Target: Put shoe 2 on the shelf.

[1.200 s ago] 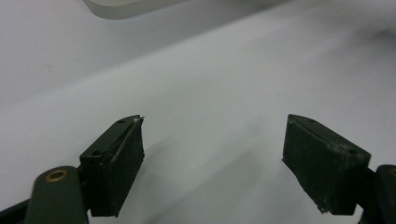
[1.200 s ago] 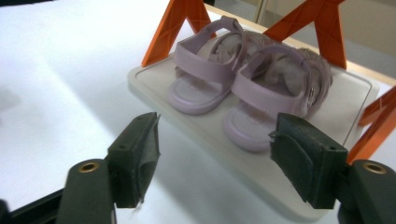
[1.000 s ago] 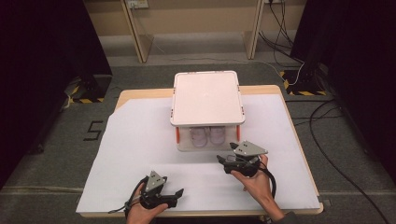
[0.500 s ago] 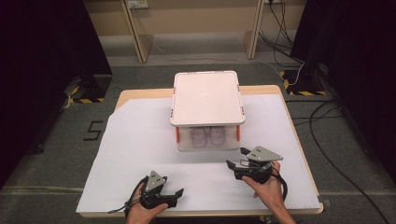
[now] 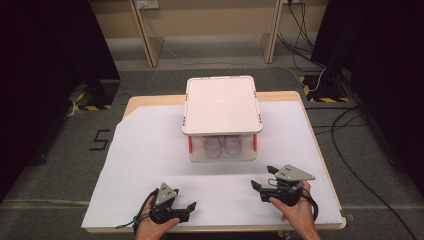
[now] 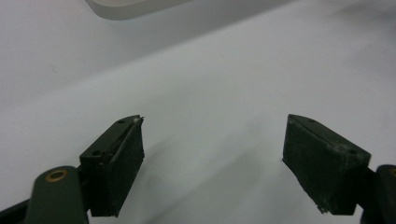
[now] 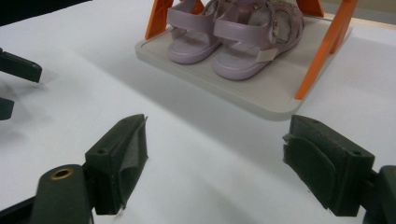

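Since the earlier frames we find the right gripper (image 5: 264, 179) drawn back from the rack (image 5: 222, 105) toward the lower right of the high view, while the left gripper (image 5: 190, 208) stays at the lower left. In the right gripper view its jaws stand wide apart, nothing between them, above the white sheet (image 5: 150, 150). The left gripper's jaws are likewise spread and empty in its own view, over bare sheet. The rack sits at centre frame in the high view, a white top shelf on orange posts (image 7: 327, 49). On its lower tray (image 7: 261, 95), upper middle of the right gripper view, we note a pair of lilac sandals (image 7: 233, 37) side by side, touching.
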`<state>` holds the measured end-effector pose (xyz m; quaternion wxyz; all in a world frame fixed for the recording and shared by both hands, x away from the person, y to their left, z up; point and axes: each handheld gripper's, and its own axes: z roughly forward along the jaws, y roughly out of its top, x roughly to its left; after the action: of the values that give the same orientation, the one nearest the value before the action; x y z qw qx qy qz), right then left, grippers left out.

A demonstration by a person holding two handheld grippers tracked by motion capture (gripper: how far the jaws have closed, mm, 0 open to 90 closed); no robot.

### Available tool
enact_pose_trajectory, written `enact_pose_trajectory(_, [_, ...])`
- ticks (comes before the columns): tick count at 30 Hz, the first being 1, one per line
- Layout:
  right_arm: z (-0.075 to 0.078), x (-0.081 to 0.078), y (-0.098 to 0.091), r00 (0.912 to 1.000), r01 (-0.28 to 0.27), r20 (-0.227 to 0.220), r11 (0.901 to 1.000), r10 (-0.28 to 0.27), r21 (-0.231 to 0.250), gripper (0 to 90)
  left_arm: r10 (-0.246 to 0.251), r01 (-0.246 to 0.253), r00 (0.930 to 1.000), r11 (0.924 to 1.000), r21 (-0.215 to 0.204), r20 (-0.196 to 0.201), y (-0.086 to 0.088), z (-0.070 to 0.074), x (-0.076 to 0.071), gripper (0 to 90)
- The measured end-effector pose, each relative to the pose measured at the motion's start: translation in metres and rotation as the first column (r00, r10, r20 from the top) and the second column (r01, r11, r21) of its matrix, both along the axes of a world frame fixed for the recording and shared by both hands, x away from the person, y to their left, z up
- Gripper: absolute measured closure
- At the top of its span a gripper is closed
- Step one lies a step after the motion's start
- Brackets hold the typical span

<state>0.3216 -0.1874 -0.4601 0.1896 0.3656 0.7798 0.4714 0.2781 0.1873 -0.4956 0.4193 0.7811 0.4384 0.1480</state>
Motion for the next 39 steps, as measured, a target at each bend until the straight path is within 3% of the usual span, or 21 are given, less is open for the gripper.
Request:
enact_pose_trajectory(15, [-0.004,-0.028,-0.016,0.9999,-0.006,-0.012,0.9999,0.006,0.008,17.9,0.001,-0.001,1.0,1.0,0.003,-0.002,0.0,0.0,0.0,19.8])
enact_pose_trajectory(28, [-0.014,-0.048,-0.025,0.9967,-0.029,-0.075,0.9996,0.03,0.003,16.1,0.003,-0.003,1.0,1.0,0.002,-0.003,0.0,-0.001,0.0,19.7])
enact_pose_trajectory(39, [-0.018,-0.059,-0.035,0.996,-0.015,-0.088,0.9999,0.015,0.0,16.1,0.004,-0.004,1.0,1.0,0.002,-0.004,0.0,-0.001,0.001,19.6])
